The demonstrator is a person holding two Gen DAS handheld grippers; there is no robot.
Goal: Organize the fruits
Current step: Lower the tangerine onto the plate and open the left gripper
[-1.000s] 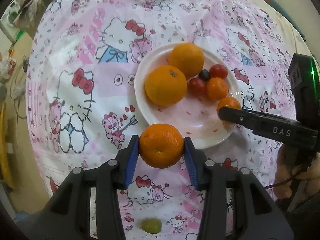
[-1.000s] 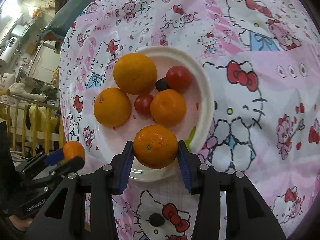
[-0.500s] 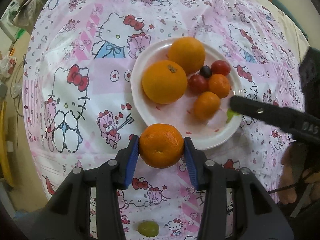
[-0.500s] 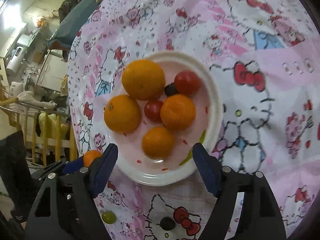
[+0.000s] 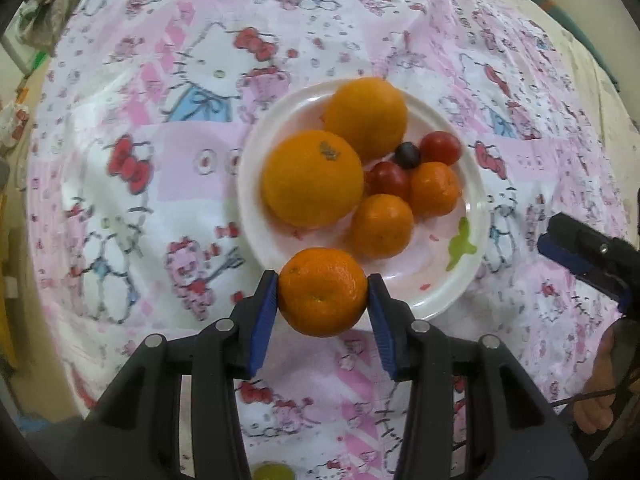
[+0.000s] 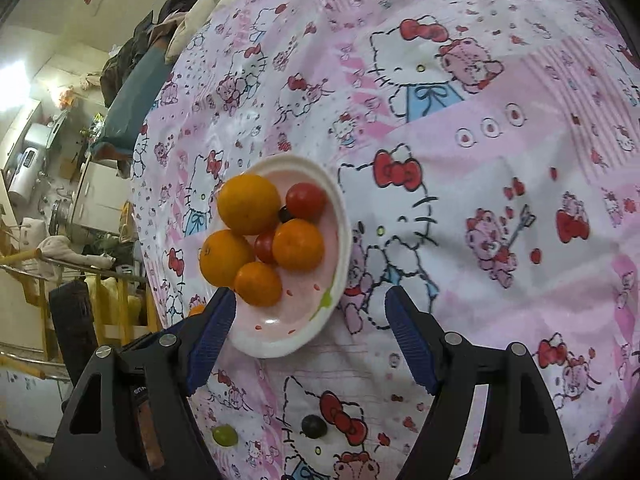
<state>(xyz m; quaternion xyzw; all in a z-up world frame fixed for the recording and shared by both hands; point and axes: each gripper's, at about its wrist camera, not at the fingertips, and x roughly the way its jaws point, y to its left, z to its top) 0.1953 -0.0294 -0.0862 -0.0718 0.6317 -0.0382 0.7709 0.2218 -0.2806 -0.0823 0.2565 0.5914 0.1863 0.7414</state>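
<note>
the left gripper (image 5: 323, 294) is clamped on a mandarin (image 5: 322, 291), both blue pads pressed against its sides, exactly as in the frames one second and half a second earlier. the held fruit now sits over the near rim of the white plate (image 5: 256, 224), whereas half a second ago it hung just short of that rim, over the cloth.

on the plate, going left to right in the left wrist view: a large orange (image 5: 313, 178), a second large orange (image 5: 366, 118) behind it, a small mandarin (image 5: 382, 226), a red cherry tomato (image 5: 387, 180), a dark grape (image 5: 407, 155), another small mandarin (image 5: 434, 189), and a second cherry tomato (image 5: 440, 148). the small mandarin nearest the front of the plate was held by the right gripper one second ago; it now lies free on the plate, touching the large orange.

a green grape (image 5: 271, 472) lies on the hello kitty tablecloth (image 5: 120, 184) below the left gripper, at the frame edge.

the right gripper (image 6: 310, 334) is spread wide with nothing between its pads. it has backed away from the plate compared with half a second ago: the plate appears farther off and to the left in its view, with only the left pad overlapping the rim. a green grape (image 6: 225, 435) and a dark grape (image 6: 314, 426) rest on the cloth beneath it, well apart from the plate.
</note>
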